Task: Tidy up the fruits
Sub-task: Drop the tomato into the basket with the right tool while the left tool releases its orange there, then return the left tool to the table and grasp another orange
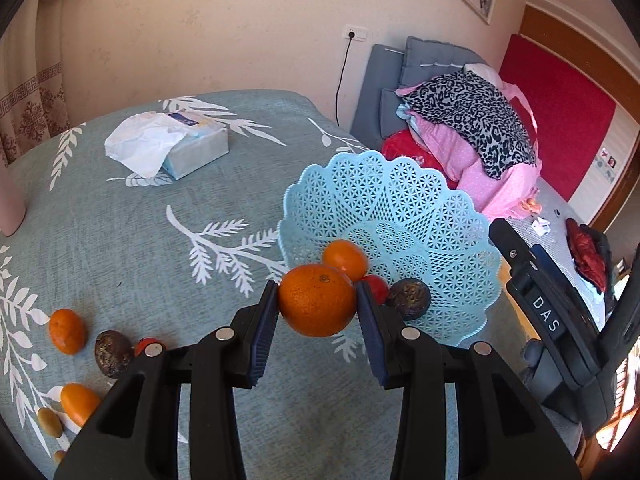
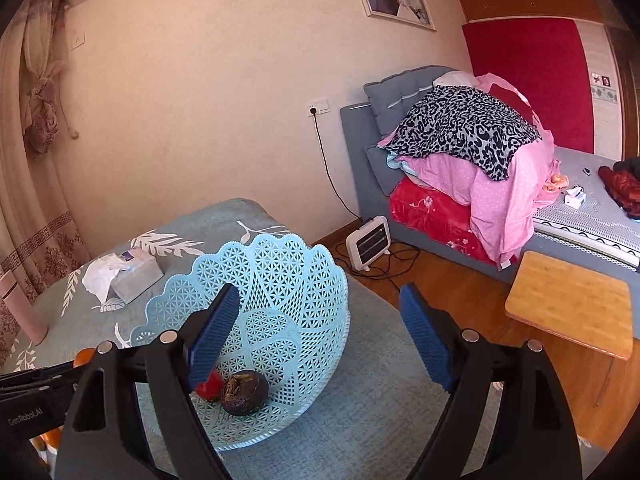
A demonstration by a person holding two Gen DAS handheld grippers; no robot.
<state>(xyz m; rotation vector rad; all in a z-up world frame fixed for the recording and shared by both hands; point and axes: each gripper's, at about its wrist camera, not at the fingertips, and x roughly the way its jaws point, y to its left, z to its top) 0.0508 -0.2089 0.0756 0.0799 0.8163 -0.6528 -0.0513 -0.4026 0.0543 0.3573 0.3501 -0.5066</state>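
Note:
My left gripper (image 1: 318, 306) is shut on an orange (image 1: 317, 300), held just in front of the light blue lattice basket (image 1: 432, 200). Inside the basket lie a smaller orange (image 1: 346, 259), a red fruit (image 1: 378, 287) and a dark wrinkled fruit (image 1: 409, 298). The right wrist view shows the basket (image 2: 288, 280) with the dark fruit (image 2: 244, 392) and the red fruit (image 2: 211, 386) in it. My right gripper (image 2: 318, 338) stands open over the basket's right rim, nothing between its pads. On the cloth at left lie two oranges (image 1: 67, 331) (image 1: 79, 402) and another dark fruit (image 1: 113, 353).
A tissue box (image 1: 188, 148) with loose tissue sits far back on the leaf-patterned tablecloth (image 1: 160, 260). The other gripper's black body (image 1: 552, 312) is at the right. A bed piled with bedding (image 2: 460, 152), a small heater (image 2: 370, 244) and a wooden stool (image 2: 572, 304) stand beyond the table.

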